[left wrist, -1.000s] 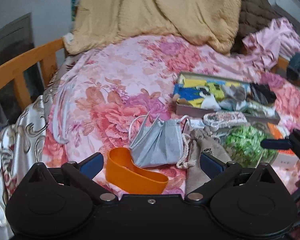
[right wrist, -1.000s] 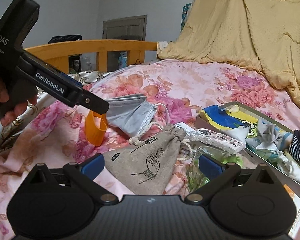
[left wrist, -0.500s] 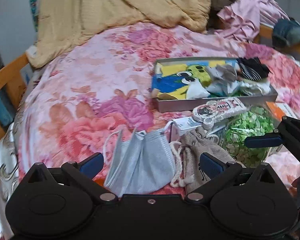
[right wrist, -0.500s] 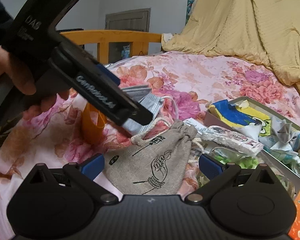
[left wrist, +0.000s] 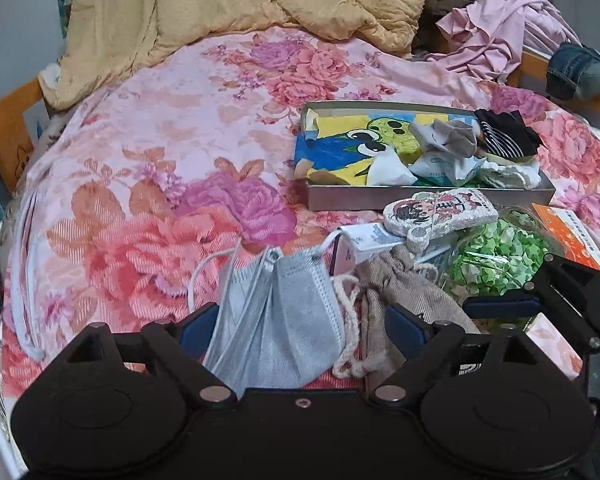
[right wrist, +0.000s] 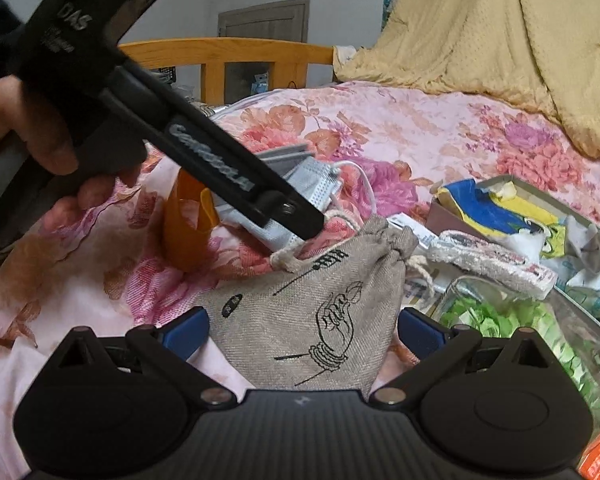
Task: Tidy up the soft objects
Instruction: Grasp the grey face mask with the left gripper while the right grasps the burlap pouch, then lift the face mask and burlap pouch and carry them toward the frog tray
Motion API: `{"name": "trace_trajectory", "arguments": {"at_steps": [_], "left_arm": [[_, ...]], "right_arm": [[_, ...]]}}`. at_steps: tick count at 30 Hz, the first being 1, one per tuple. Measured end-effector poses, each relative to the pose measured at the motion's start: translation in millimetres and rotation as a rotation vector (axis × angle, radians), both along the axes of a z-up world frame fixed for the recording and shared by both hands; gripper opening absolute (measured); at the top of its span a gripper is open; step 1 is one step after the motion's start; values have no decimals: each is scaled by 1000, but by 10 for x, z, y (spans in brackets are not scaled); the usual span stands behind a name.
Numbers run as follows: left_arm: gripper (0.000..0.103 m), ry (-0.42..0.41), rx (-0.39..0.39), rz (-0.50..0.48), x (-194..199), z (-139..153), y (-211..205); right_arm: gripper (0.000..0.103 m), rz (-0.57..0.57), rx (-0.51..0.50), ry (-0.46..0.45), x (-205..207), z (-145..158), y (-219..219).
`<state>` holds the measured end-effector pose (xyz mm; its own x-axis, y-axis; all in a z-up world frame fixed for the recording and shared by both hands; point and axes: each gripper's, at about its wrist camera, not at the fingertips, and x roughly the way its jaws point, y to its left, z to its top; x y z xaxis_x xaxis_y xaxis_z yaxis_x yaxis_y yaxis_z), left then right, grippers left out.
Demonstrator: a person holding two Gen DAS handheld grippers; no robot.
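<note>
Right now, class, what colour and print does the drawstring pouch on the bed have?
The drawstring pouch is beige-grey linen with a black line-drawn hand; clearest in the right wrist view.

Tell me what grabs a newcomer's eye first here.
The left gripper, wide open around a grey face mask on the floral bedspread. Next, the linen drawstring pouch between the right gripper's open fingers, and the shallow box of soft odds beyond.
</note>
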<state>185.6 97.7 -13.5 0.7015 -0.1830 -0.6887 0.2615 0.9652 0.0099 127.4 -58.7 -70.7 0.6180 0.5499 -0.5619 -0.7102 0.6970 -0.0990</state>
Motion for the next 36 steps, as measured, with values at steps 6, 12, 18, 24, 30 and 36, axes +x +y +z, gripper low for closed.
{"name": "trace_trajectory", "arguments": {"at_steps": [6,12,18,24,30,36], "left_arm": [[81,26,-12,24,8,-67,116],[70,37,19,13,30,-126,120],[51,54,38,3,43,-167,88],[34,71,44,14,50,-181,97],[25,89,51,34,54,-170,54],[16,102,32,53,42,-111,-2]], "right_arm": [[100,1,-40,-37,-22,-48,40],[96,12,-59,-60,-57,-72,86],[85,38,-77,-70,-104,-78,119],[79,41,-109,-65,-116,-89,131],[65,46,-123,-50,-138,-89,130],[42,60,-122,-50,-187,-66,122]]}}
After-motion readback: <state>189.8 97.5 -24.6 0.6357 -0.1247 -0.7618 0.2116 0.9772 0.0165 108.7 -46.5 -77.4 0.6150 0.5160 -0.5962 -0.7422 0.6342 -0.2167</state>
